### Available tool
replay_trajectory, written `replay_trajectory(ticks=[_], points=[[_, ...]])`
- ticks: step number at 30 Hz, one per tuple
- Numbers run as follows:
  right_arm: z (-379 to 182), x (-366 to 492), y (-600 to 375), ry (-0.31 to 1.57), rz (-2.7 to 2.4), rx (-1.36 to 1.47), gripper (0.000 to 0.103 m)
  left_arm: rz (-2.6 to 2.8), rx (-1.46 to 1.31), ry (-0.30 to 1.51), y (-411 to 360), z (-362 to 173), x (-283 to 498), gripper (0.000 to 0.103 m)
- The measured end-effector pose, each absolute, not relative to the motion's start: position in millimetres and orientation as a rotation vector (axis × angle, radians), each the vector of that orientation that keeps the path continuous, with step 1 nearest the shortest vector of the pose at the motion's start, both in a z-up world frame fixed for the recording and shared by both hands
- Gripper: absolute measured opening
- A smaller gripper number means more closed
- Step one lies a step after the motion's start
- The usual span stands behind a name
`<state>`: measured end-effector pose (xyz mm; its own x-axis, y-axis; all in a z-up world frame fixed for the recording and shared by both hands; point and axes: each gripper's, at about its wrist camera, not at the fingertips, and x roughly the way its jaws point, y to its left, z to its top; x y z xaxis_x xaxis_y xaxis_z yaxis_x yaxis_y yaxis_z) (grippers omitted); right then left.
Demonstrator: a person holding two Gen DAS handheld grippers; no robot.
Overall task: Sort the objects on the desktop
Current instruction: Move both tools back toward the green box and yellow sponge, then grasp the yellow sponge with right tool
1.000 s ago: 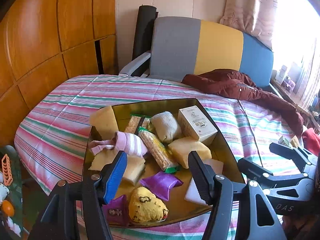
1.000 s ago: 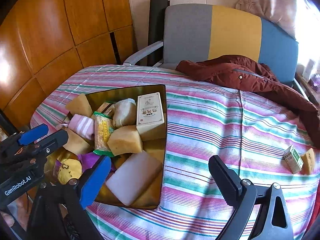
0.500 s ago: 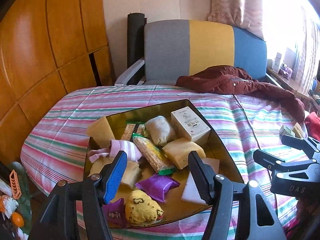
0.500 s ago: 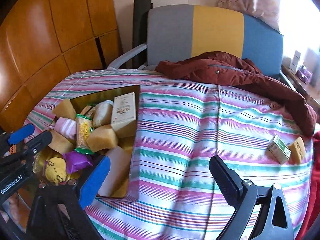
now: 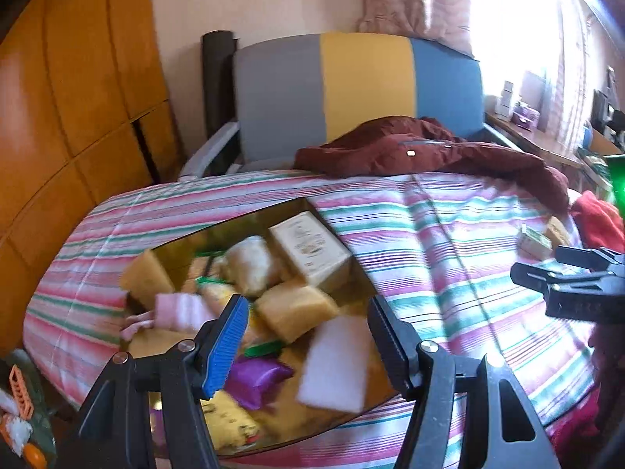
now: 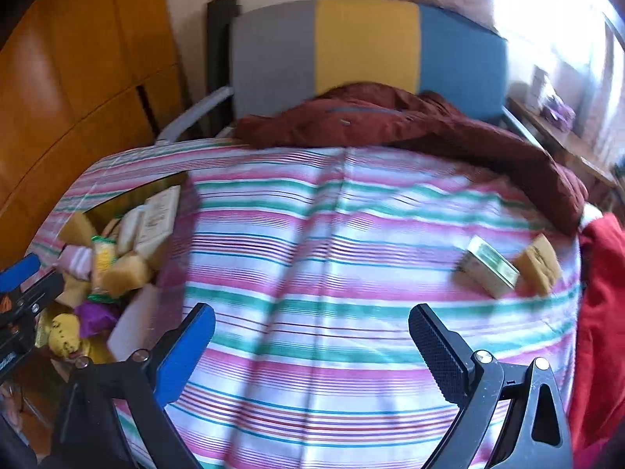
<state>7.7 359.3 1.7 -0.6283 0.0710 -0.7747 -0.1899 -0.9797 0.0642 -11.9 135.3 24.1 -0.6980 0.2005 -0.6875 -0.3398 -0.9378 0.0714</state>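
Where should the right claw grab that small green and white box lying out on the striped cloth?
Grip the small box across its two long sides, coming from above. It lies flat with a tan sponge close by one end, so the long sides look freest.

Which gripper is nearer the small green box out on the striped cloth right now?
Right. The right gripper is open over bare cloth, with the small green box ahead and to its right. The left gripper hangs open over the gold tray, across the table.
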Motion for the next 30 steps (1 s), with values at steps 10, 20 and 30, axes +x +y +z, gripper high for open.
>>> replay_trajectory(ticks=[10, 20, 30], points=[[-4, 39, 479, 0.488, 2.465, -1.215, 0.100, 2.453, -0.991, 0.318, 204, 27, -11, 0.064], [-20, 36, 599, 0.425, 2.304, -1.184, 0.102, 2.329, -1.003, 0.371, 274, 17, -16, 0.064], [-60, -8, 631, 0.294, 2.336, -1.305, 0.103, 2.256, -1.006, 0.460, 339, 7, -22, 0.064]])
